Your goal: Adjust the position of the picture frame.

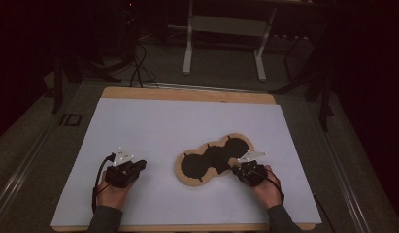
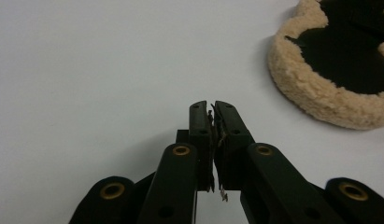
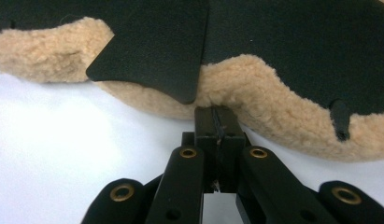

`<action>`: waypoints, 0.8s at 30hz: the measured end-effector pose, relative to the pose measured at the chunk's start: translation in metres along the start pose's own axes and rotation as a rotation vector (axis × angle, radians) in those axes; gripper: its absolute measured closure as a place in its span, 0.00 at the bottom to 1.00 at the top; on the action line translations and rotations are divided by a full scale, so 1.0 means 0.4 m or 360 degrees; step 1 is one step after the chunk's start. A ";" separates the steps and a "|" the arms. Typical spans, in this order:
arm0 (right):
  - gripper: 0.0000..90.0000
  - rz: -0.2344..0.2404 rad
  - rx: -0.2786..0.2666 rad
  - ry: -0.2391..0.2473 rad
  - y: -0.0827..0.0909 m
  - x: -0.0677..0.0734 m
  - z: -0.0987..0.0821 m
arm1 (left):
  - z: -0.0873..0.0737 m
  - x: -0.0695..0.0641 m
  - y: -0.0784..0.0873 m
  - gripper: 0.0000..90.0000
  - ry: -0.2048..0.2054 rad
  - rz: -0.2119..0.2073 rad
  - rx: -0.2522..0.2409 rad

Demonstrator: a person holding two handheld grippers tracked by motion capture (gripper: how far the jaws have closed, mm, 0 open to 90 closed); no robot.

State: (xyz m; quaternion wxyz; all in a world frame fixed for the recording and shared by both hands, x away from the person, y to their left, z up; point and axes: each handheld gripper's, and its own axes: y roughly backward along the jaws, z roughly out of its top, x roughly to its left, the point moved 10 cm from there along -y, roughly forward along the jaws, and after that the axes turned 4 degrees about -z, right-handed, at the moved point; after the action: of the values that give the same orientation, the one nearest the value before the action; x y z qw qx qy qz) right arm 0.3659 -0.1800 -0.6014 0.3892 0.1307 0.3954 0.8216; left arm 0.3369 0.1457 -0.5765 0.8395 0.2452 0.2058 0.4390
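A lobed black pad with a tan fleece rim [image 1: 214,158] lies flat on the white sheet, right of centre. My right gripper [image 1: 234,170] is shut at its near right edge. In the right gripper view the shut tips [image 3: 216,109] touch the fleece rim [image 3: 269,107] in a notch, just below a black flap [image 3: 157,51] that overlaps the rim. I cannot tell whether any fleece is pinched. My left gripper [image 1: 139,165] rests on the sheet left of the pad, apart from it. Its jaws [image 2: 212,103] are shut with nothing between them, and the pad's fleece rim [image 2: 316,93] lies off to the upper right.
The white sheet [image 1: 187,121] covers a wooden tabletop whose far edge [image 1: 187,94] shows. Beyond it stand a white-legged frame [image 1: 224,29] and cables [image 1: 139,68] on a dark floor. Bare sheet spreads behind and left of the pad.
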 end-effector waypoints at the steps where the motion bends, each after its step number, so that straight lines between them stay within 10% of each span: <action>1: 1.00 -0.0001 -0.0001 0.0005 -0.001 0.004 0.002 | -0.001 0.000 0.000 0.96 -0.0005 -0.0001 0.0005; 24: 1.00 -0.0039 -0.0027 0.0003 -0.056 0.054 0.070 | -0.003 -0.042 -0.023 0.98 -0.0106 -0.0041 0.0055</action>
State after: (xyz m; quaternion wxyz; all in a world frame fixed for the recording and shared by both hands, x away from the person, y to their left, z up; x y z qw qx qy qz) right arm 0.3784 -0.1401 -0.6021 0.3999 0.1218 0.3903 0.8203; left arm 0.3332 0.1274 -0.5807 0.8471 0.2716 0.1886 0.4161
